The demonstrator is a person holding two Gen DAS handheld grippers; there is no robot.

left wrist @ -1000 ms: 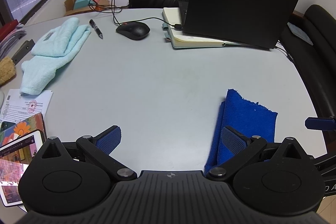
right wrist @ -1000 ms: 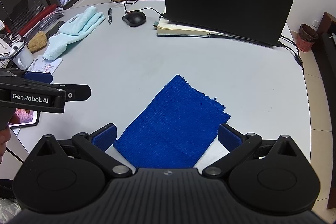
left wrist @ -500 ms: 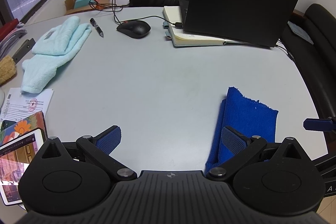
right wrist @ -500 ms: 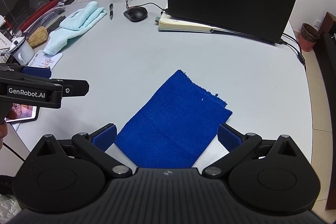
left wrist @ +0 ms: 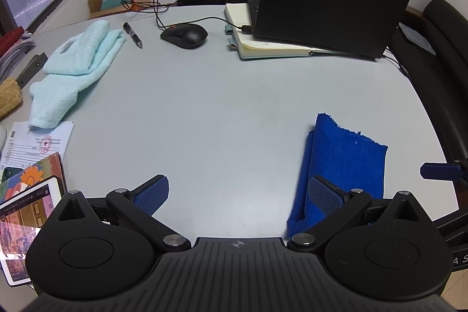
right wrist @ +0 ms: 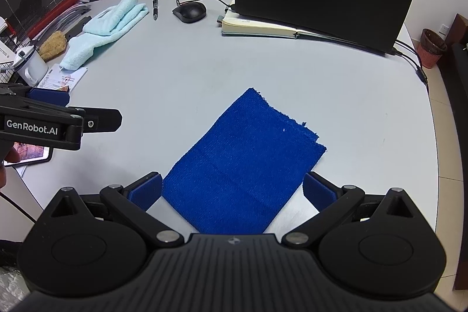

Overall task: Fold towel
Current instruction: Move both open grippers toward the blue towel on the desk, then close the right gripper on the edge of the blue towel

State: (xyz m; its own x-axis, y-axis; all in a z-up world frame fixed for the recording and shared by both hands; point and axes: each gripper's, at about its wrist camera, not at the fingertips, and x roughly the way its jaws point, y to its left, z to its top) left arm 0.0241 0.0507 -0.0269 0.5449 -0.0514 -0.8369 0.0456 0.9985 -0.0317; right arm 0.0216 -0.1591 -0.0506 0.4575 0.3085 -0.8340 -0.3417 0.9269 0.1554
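A dark blue towel (right wrist: 245, 157) lies folded flat on the grey table (right wrist: 181, 72), near its front edge. My right gripper (right wrist: 232, 190) hovers open just behind the towel's near end, one finger on each side of it. In the left wrist view the same blue towel (left wrist: 348, 160) lies at the right, with its folded edge to the left. My left gripper (left wrist: 238, 193) is open over bare table, its right finger in front of the towel's near left corner. From the right wrist view the left gripper's body (right wrist: 58, 122) shows at the left edge.
A crumpled light blue towel (left wrist: 73, 66) lies at the far left. Behind are a pen (left wrist: 132, 34), a black mouse (left wrist: 184, 35) with its cable, a notebook (left wrist: 269, 43) and an open black laptop (left wrist: 330, 5). Papers and a tablet (left wrist: 26, 212) sit at the near left.
Both grippers have pulled back and risen slightly, so the table's contents sit a little farther off. The blue towel has not moved, and both grippers stay open.
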